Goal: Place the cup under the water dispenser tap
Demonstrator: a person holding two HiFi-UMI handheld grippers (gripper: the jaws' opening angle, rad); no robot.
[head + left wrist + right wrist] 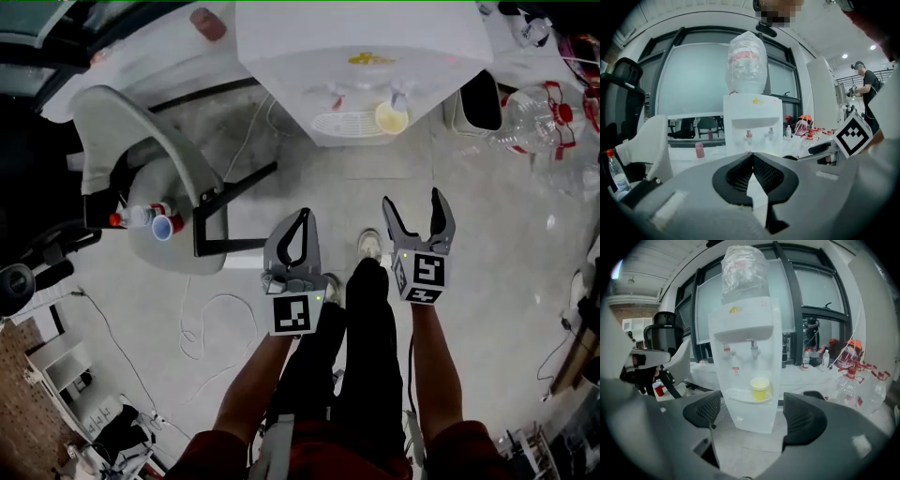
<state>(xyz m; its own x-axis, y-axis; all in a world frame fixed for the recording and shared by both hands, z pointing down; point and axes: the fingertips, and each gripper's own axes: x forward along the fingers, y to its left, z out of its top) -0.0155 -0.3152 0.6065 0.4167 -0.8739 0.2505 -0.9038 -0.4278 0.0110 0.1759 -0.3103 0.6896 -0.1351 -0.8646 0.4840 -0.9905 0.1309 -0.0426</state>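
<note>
Head view, far left: a grey chair carries a small bottle and a red cup. The left gripper hangs over the floor, its jaws pressed together with nothing between them. Just beside it, the right gripper has its jaws spread apart and empty. Beyond it, the yellow cup stands on the drip tray of the white water dispenser, beneath the tap nearer the picture's right. Clear plastic bottles lie further right.
</note>
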